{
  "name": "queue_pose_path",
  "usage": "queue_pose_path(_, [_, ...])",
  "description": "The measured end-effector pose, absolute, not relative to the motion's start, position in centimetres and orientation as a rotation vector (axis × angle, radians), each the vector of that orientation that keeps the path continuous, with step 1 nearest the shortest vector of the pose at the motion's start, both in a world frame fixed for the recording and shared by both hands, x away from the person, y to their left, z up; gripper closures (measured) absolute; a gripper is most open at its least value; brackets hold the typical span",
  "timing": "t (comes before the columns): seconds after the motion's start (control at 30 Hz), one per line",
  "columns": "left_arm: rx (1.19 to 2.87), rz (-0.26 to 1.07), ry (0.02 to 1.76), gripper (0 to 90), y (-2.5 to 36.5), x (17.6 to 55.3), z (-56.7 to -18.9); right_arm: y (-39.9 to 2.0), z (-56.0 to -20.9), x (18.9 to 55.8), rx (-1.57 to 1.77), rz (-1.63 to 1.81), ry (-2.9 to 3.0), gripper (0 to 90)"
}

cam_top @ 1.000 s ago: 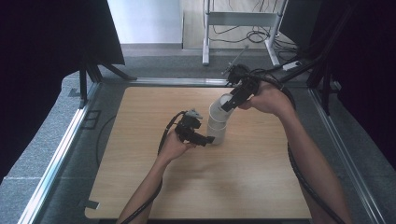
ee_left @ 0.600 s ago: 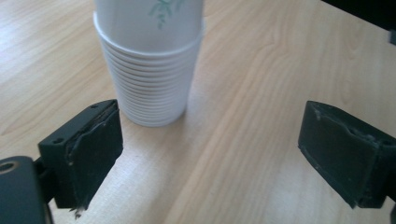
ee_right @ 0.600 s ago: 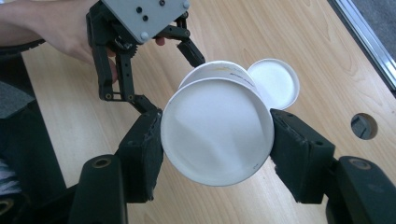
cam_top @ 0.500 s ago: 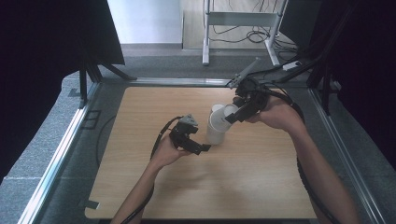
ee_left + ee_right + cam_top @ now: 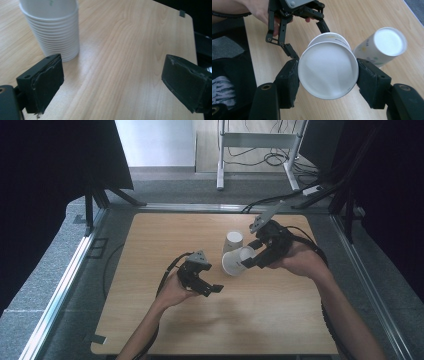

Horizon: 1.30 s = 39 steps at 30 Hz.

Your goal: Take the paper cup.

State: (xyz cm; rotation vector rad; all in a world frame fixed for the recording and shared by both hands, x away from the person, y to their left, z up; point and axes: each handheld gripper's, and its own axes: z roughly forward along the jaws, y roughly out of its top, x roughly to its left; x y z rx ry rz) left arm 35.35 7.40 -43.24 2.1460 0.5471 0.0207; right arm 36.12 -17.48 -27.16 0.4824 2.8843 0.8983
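Observation:
A white paper cup [image 5: 234, 262] lies tilted in the air, and my right gripper [image 5: 248, 260] is shut on its sides. In the right gripper view its base [image 5: 328, 71] faces the camera between the two black pads. A stack of upturned white cups [image 5: 233, 241] stands on the wooden table [image 5: 150, 320] just behind it, also seen as the stack [image 5: 384, 47] and the stack [image 5: 53, 30]. My left gripper [image 5: 212, 280] hovers low, in front and to the left of the stack. Its jaws have just been opening and hold nothing, with only bare wood between them [image 5: 112, 82].
A metal rail [image 5: 65, 285] borders the table on the left and another [image 5: 370, 285] on the right. Black curtains hang on both sides. A white stand [image 5: 255, 140] and cables lie on the floor beyond the far edge.
My right gripper has pulled one cup off the top of the stack and tipped it over, moving down. My left gripper has let go of the stack's base and drawn back toward the person.

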Motion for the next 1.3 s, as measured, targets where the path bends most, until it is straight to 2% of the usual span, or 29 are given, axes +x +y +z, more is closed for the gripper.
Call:
queue_pose_path(0.73, [2.127, 0.003, 0.400, 8.8, 7.9, 32.0, -44.1, -19.4, -34.7, 33.6, 0.355, 1.137, 2.893, 37.6])
queue_pose_path(1.3, [2.128, 0.002, 0.287, 9.9, 7.0, 30.3, -45.6, -20.5, -38.9, 31.8, 0.245, 1.344, 2.875, 37.6])
